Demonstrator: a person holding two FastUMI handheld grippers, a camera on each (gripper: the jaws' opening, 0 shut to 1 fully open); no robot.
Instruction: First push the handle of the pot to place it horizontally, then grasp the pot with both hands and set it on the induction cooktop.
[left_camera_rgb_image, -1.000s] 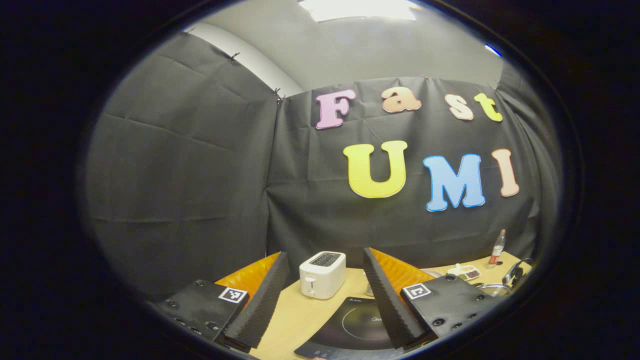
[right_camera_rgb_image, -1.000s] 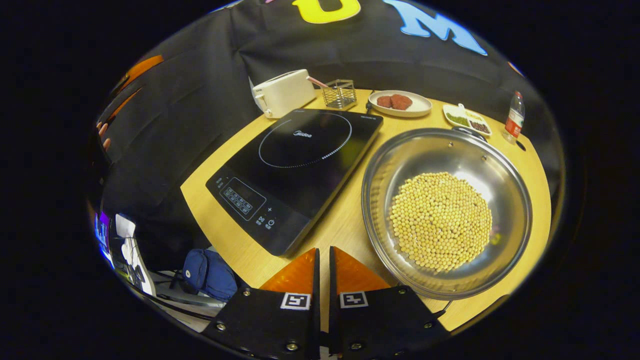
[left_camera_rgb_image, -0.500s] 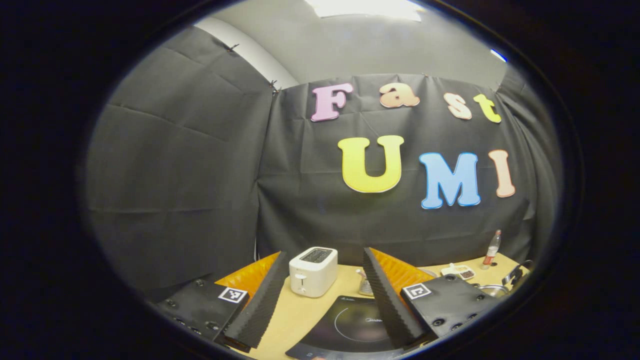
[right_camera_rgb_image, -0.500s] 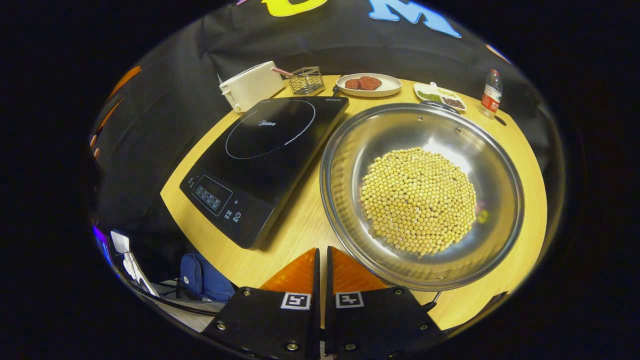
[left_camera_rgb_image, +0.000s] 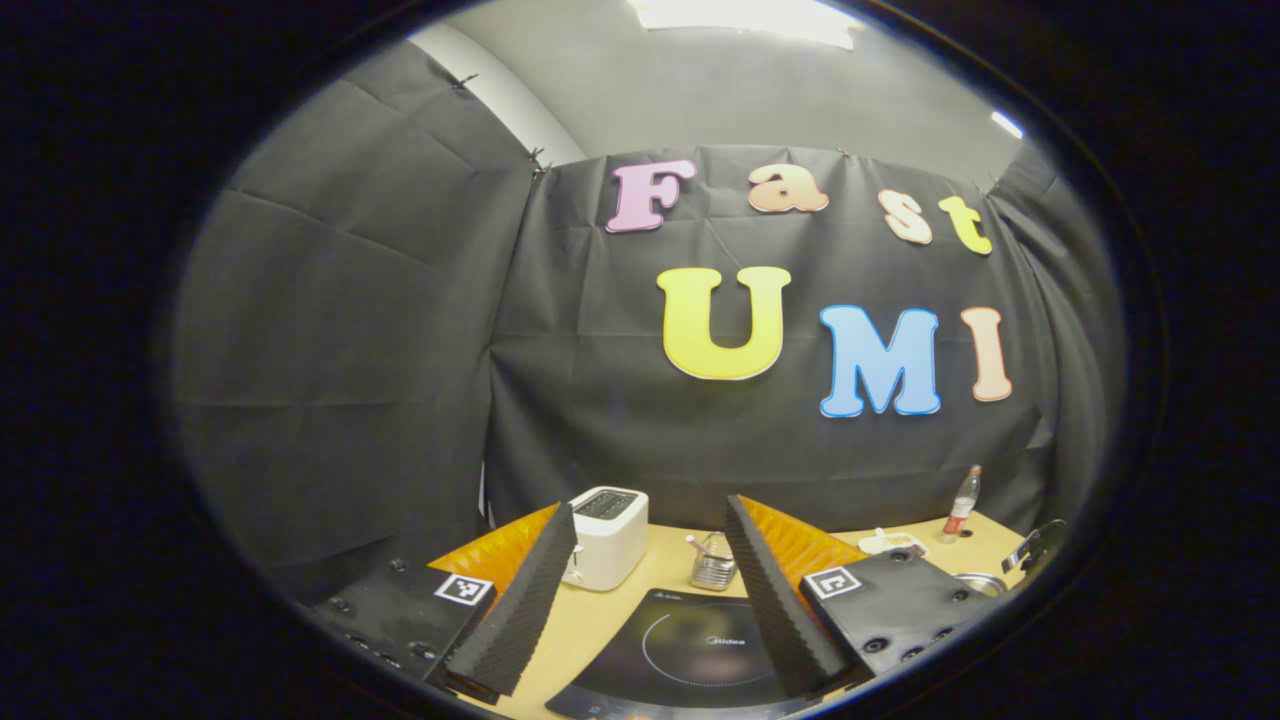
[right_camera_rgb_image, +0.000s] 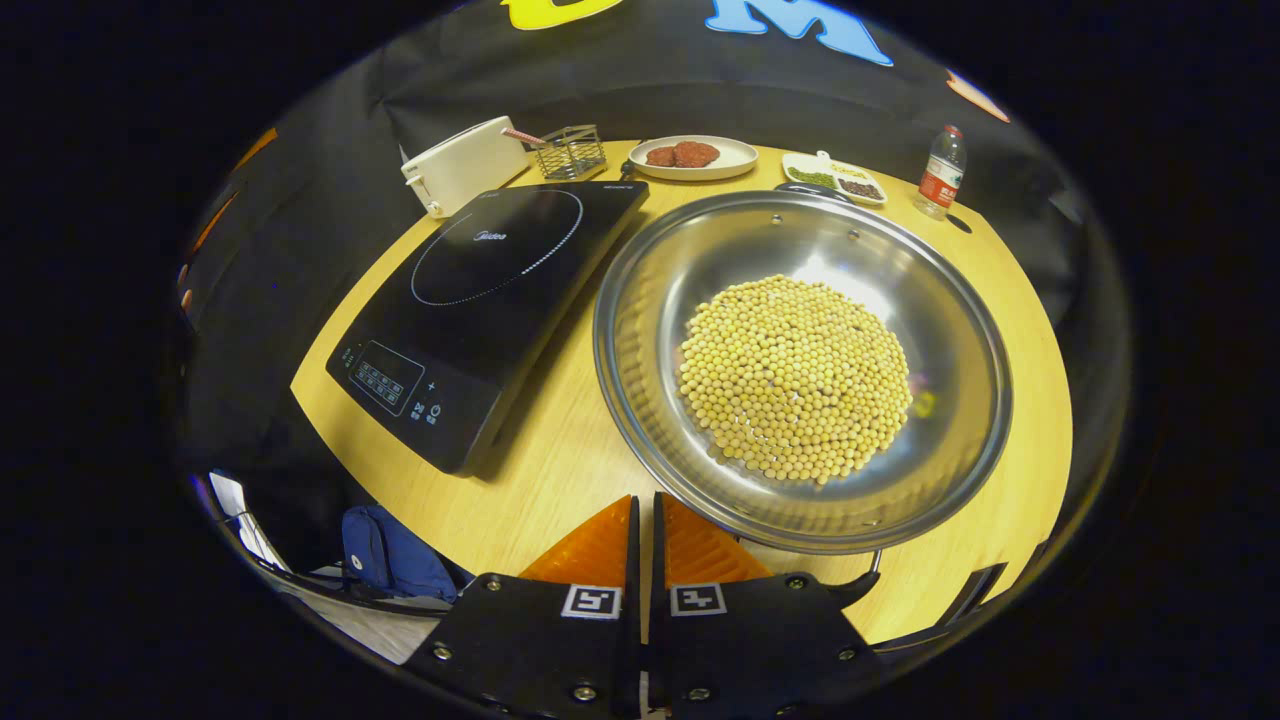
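The light wooden tabletop (right_camera_rgb_image: 560, 470) carries everything. On it sits a wide, shallow stainless-steel pot (right_camera_rgb_image: 640, 300), heaped with yellow soybeans (right_camera_rgb_image: 795, 375), at 3 o'clock of the flat black induction cooktop (right_camera_rgb_image: 490, 290) and just beside its edge, not on it. The pot's dark handle (right_camera_rgb_image: 860, 588) shows at the rim's 6 o'clock, partly hidden behind the right gripper, so its lie cannot be told.

At 12 o'clock of the cooktop stand a white two-slot toaster (right_camera_rgb_image: 462, 165) and a small wire basket (right_camera_rgb_image: 567, 152). A white plate of red patties (right_camera_rgb_image: 694, 157), a small divided white dish (right_camera_rgb_image: 836, 177) and a clear plastic bottle (right_camera_rgb_image: 937, 175) stand along the far edge.

The right gripper (right_camera_rgb_image: 646, 520) is clenched on nothing, fingers together, above the tabletop near the pot's rim at 7 o'clock. The left gripper (left_camera_rgb_image: 650, 545) is released, jaws wide apart, held high and level above the cooktop.

Judgement: the handle push is in hand. Risks: a push too high or too hard on the handle may tip the shallow pot and spill beans; a swung rim may strike the cooktop; an uneven two-sided lift may shed the load.
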